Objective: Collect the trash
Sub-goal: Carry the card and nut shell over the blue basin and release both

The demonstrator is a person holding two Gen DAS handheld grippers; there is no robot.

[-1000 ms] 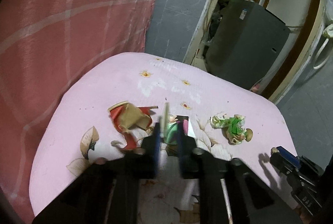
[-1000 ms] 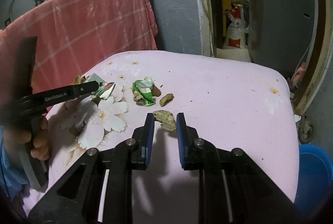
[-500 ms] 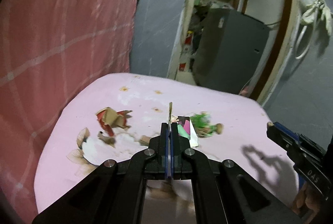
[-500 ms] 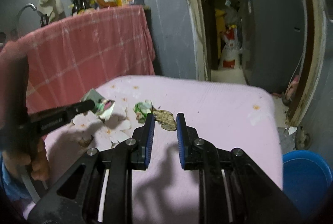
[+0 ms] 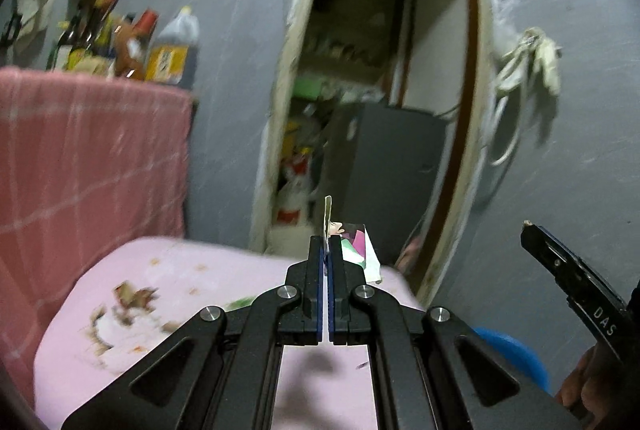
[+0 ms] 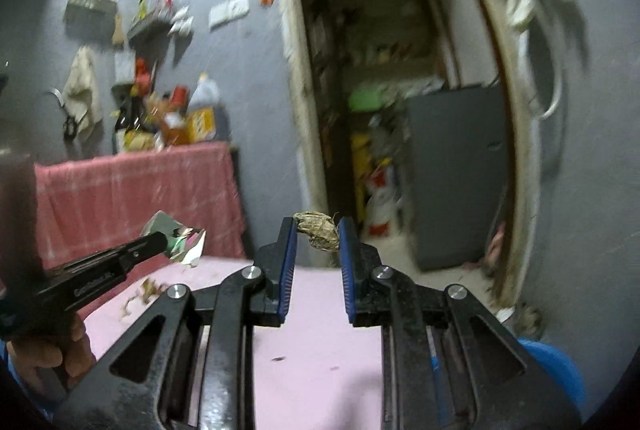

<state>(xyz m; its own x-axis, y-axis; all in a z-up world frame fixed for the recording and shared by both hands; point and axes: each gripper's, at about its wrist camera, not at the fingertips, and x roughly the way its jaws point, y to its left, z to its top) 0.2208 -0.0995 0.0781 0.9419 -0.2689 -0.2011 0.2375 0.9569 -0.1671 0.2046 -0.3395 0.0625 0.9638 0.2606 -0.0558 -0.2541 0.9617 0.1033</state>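
Observation:
My left gripper (image 5: 325,244) is shut on a flat foil wrapper (image 5: 352,242), silver with green and pink print, held up above the pink table (image 5: 200,278). The same wrapper (image 6: 176,236) shows in the right wrist view at the tip of the left gripper (image 6: 160,242). My right gripper (image 6: 318,230) is shut on a brown crumpled scrap (image 6: 318,230) lifted off the table (image 6: 320,330). A blurred torn brown wrapper (image 5: 132,296) and a green scrap (image 5: 240,304) still lie on the tabletop. The right gripper's tip (image 5: 532,234) appears at the right edge of the left view.
A blue bin (image 6: 560,366) sits low on the right beside the table; it is also the blue bin (image 5: 508,354) in the left view. A red cloth (image 5: 88,158) covers a counter with bottles on the left. An open doorway (image 6: 384,110) with a grey cabinet lies ahead.
Both grippers rose off the table and tilted up toward level, carrying the foil wrapper and the brown scrap. The left jaws closed fully on the wrapper. The tabletop dropped low in both views.

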